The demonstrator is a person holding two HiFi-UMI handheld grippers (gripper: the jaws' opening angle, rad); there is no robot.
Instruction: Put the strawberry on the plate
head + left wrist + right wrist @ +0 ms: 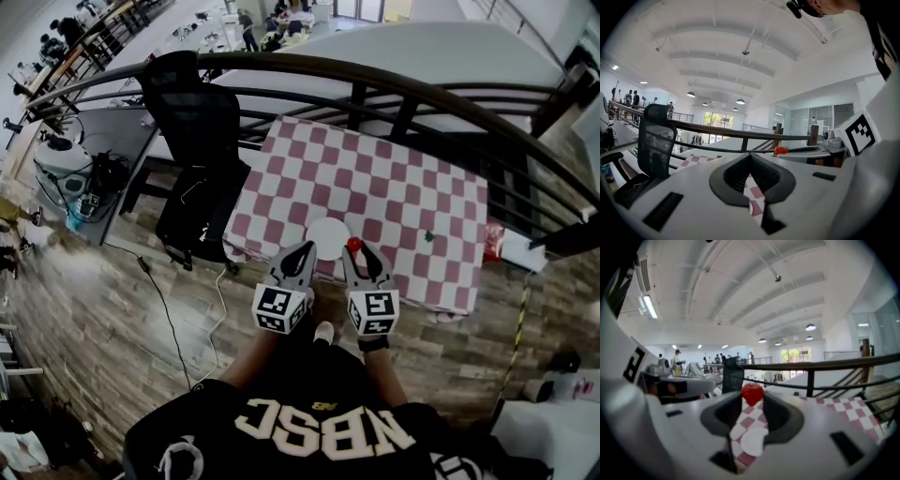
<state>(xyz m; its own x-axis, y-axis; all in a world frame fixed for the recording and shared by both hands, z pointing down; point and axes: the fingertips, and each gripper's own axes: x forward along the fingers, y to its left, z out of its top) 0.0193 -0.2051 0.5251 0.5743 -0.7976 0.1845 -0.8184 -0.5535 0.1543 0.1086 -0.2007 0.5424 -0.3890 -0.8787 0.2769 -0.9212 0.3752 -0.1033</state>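
A red strawberry [354,245] sits pinched between the tips of my right gripper [357,251], held just above the front edge of the checkered table [394,187]. In the right gripper view the strawberry [752,393] fills the gap at the jaw tips, with the white plate [753,441] below it. The round plate [328,236] lies on the cloth just left of the strawberry. My left gripper [305,250] hovers beside the plate's near left rim, its jaws together and nothing in them. The left gripper view shows the strawberry [781,151] off to the right.
A small green object [428,236] lies on the cloth to the right. A red packet [494,240] hangs at the table's right edge. A black office chair [197,141] stands left of the table, and a dark railing [375,80] runs behind it.
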